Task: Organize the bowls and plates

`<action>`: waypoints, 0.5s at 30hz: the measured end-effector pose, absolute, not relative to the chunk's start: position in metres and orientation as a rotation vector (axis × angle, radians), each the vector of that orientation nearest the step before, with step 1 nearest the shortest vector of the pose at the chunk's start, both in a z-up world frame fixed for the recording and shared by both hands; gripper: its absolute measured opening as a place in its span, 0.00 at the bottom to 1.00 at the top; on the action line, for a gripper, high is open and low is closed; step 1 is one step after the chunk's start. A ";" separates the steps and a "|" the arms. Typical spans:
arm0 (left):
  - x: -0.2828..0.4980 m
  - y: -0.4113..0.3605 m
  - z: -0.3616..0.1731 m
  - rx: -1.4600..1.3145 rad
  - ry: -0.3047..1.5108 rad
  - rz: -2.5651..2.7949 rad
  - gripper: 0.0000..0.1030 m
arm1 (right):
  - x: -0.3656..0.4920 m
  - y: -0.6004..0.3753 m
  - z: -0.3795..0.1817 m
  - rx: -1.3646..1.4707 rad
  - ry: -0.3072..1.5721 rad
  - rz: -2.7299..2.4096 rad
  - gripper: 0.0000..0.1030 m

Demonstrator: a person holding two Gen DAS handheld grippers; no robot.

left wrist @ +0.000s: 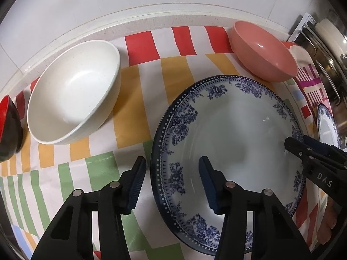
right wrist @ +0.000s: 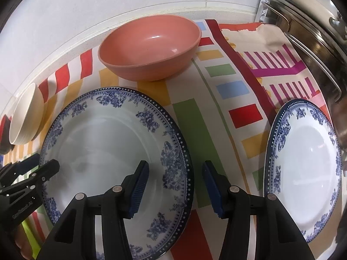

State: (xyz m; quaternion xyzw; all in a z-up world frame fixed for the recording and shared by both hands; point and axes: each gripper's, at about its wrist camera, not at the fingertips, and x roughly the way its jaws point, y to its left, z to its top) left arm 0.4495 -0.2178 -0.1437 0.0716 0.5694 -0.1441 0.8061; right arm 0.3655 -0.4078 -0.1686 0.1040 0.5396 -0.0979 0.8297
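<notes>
A large blue-floral plate (left wrist: 238, 130) (right wrist: 104, 140) lies flat on a striped cloth (left wrist: 130, 97). My left gripper (left wrist: 171, 184) straddles the plate's left rim, one finger inside the dish and one outside; its pads stand apart from the rim, so it is open. My right gripper (right wrist: 175, 188) straddles the opposite rim the same way, also open. Each gripper shows in the other's view: the right gripper (left wrist: 300, 143) and the left gripper (right wrist: 44, 162). A second floral plate (right wrist: 308, 162) lies to the right. A pink bowl (right wrist: 151, 43) stands behind, a white bowl (left wrist: 73, 91) to the left.
A red-and-black bowl (left wrist: 8, 130) sits at the far left edge. A steel pot with a lid (right wrist: 314, 32) stands at the right, close to the second plate. A white tiled wall and a counter ledge (left wrist: 151, 15) close off the back.
</notes>
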 end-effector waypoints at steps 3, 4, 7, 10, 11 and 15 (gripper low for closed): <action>0.448 -0.217 -0.144 0.150 1.221 -0.313 0.41 | 0.369 -0.411 -0.169 0.217 1.141 -0.211 0.47; 0.448 -0.217 -0.144 0.149 1.220 -0.310 0.39 | 0.370 -0.412 -0.170 0.219 1.139 -0.210 0.45; 0.448 -0.214 -0.143 0.137 1.226 -0.298 0.35 | 0.372 -0.412 -0.169 0.226 1.137 -0.197 0.38; 0.448 -0.210 -0.142 0.135 1.230 -0.295 0.35 | 0.371 -0.411 -0.168 0.227 1.136 -0.201 0.37; 0.448 -0.209 -0.142 0.137 1.230 -0.292 0.35 | 0.371 -0.411 -0.167 0.233 1.135 -0.206 0.37; 0.446 -0.210 -0.140 0.142 1.229 -0.286 0.35 | 0.370 -0.414 -0.167 0.262 1.129 -0.218 0.36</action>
